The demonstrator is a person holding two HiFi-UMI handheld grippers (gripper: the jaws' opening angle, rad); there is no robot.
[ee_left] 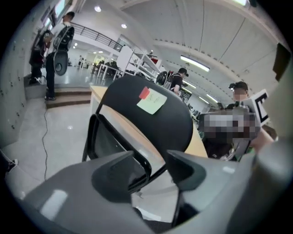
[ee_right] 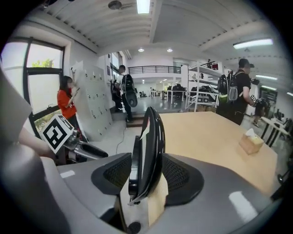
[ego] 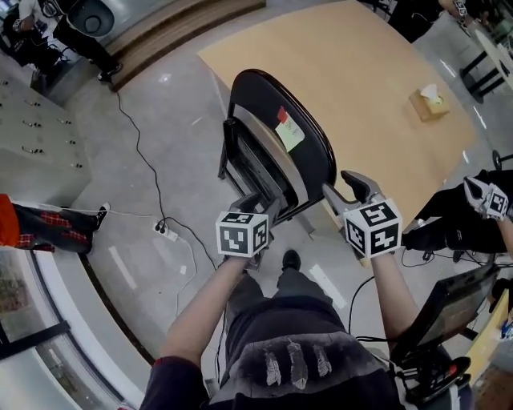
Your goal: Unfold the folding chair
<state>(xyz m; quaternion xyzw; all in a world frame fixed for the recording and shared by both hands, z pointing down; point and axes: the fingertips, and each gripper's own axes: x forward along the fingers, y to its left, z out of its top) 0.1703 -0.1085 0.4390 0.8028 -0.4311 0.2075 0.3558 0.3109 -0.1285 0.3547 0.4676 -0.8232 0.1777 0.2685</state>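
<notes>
**Both claws meet the folded chair's near end; neither grips it yet.**
The black folded folding chair [ego: 280, 136] stands upright on the grey floor [ego: 160, 160] at frame centre, beside the light wooden worktop [ego: 361, 72]. The left claw [ego: 260, 204] is nearer: part open, it straddles the frame tube without pinching. The right claw [ego: 346, 192], also part open and empty, sits just right of the chair and sights it edge-on.

Bright, even ceiling lights [ee_right: 143, 5] (slight glare on floor [ego: 164, 78]), edges fisheye-warped.
</notes>
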